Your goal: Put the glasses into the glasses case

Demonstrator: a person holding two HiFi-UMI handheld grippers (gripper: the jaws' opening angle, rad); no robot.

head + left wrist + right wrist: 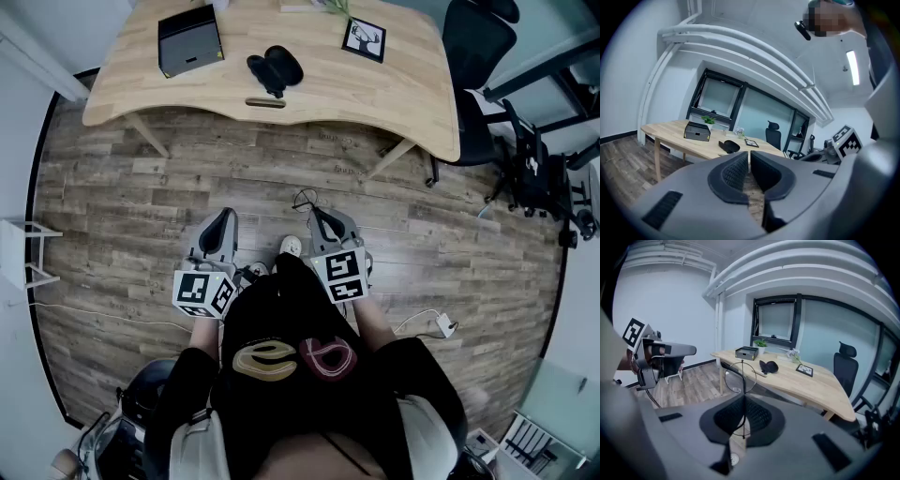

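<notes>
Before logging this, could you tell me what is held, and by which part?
The right gripper clamps thin, dark, round wire-rimmed glasses, seemingly near the bridge; the left gripper holds nothing.

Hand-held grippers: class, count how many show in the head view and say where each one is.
2. The left hand-held gripper is over the wooden floor, left of centre; the right hand-held gripper is beside it, to its right. None seems hidden.
</notes>
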